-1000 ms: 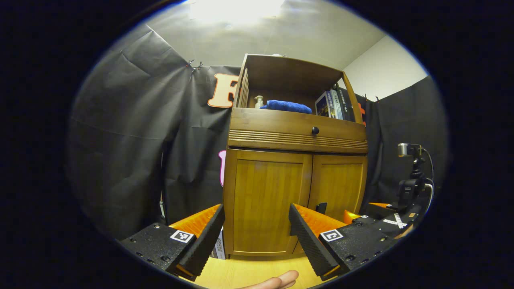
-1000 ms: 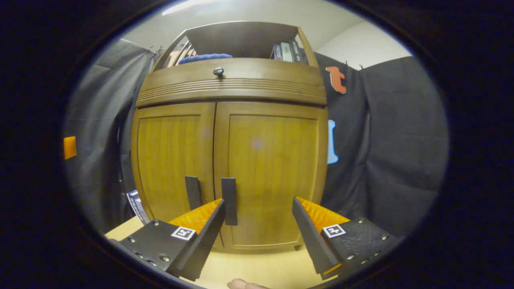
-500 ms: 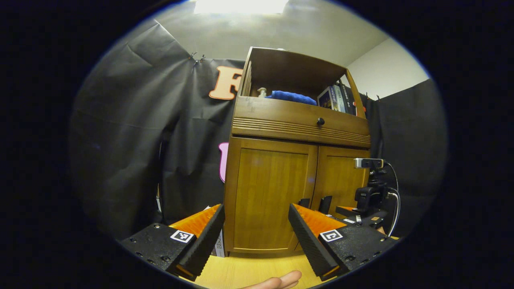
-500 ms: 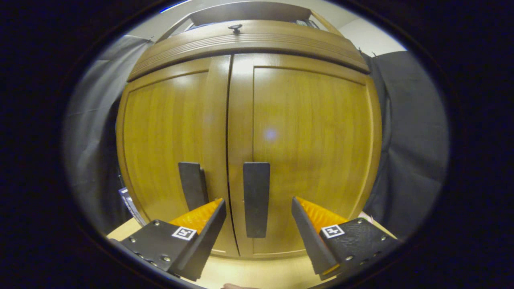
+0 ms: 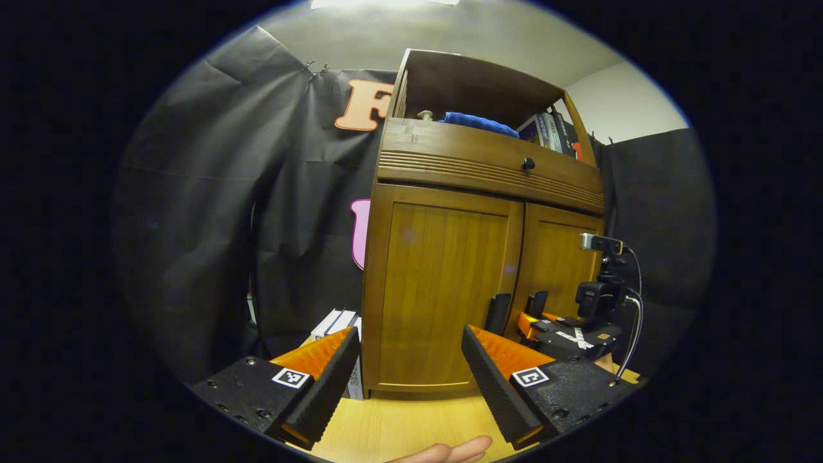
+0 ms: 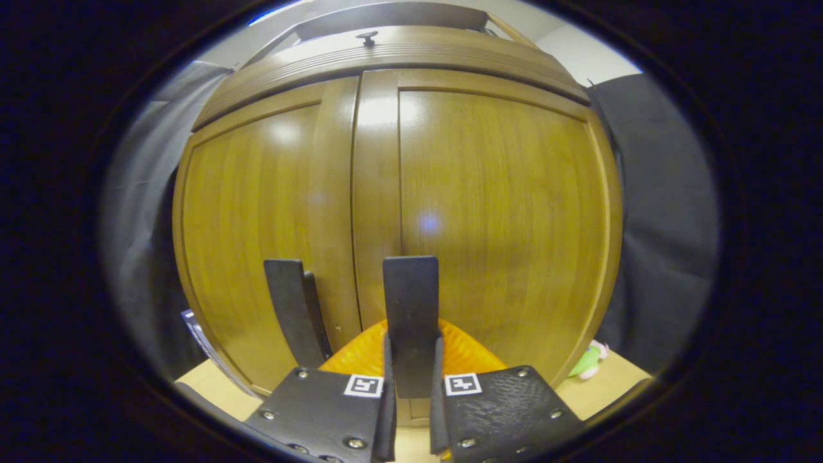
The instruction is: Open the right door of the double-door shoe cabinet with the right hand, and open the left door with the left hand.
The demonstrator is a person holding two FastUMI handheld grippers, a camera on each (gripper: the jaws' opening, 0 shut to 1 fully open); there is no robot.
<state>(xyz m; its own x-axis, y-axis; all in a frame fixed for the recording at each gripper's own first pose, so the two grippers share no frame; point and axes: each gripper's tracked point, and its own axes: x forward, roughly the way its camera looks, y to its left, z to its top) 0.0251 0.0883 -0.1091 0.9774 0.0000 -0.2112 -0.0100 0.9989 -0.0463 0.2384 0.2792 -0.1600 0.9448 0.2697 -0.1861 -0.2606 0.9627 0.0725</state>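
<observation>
A tall brown wooden double-door shoe cabinet (image 5: pixel 476 283) stands on a pale wooden counter (image 5: pixel 398 427) with both doors shut. In the right gripper view, the right claw (image 6: pixel 409 411) is pinching the flat black vertical handle of the right door (image 6: pixel 410 308), one finger pressed on each side of it, while the matching black handle of the left door (image 6: pixel 290 308) stands free just beside it. In the left gripper view, the left claw (image 5: pixel 410 370) is spread wide in front of the left door (image 5: pixel 443 289), apart from it, and the right claw (image 5: pixel 546 321) shows farther off at the handles.
</observation>
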